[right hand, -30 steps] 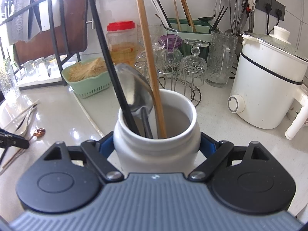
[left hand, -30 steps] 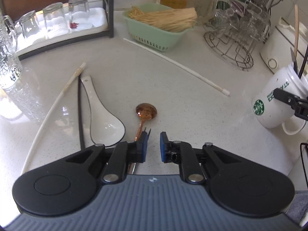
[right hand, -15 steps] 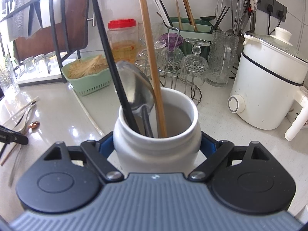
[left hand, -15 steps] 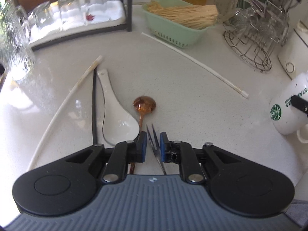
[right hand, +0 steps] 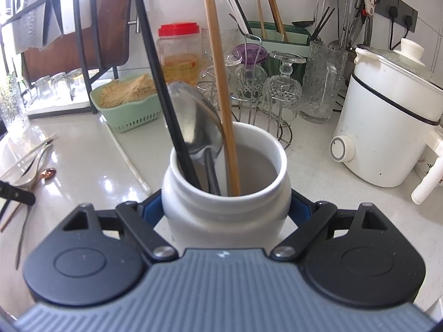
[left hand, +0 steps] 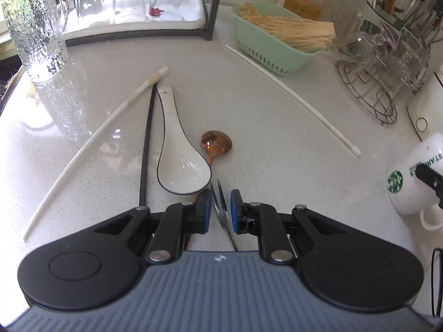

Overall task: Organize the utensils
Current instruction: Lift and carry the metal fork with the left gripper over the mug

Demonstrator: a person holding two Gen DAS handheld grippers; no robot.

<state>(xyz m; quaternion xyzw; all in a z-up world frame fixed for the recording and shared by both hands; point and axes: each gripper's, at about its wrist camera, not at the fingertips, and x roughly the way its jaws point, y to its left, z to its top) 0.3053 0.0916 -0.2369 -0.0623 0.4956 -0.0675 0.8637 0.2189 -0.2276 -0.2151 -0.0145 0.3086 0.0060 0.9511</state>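
Note:
My left gripper (left hand: pixel 220 196) hovers low over the counter, its jaws a little apart. A steel fork (left hand: pixel 224 218) lies between the blue pads, which do not touch it. Just ahead lie a white ceramic spoon (left hand: pixel 180 160), a copper spoon (left hand: pixel 217 145), a black chopstick (left hand: pixel 146 149) and two white chopsticks (left hand: pixel 91 144) (left hand: pixel 293 99). My right gripper (right hand: pixel 225 207) grips a white Starbucks mug (right hand: pixel 227 221) by its sides, and its jaws are opening. The mug (left hand: pixel 409 177) holds a black chopstick (right hand: pixel 160 83), a metal spoon (right hand: pixel 196 121) and a wooden chopstick (right hand: pixel 221 83).
A green basket (left hand: pixel 277 52) of thin sticks, a wire rack of glasses (left hand: pixel 387 63) and a tray of upturned glasses (left hand: pixel 124 8) line the back. A tall glass jug (left hand: pixel 36 27) stands at the left. A white electric cooker (right hand: pixel 387 116) stands right of the mug.
My left gripper has rolled and shifted, so the fork now lies between its jaws instead of under the left pad. The right gripper and mug have stayed where they were.

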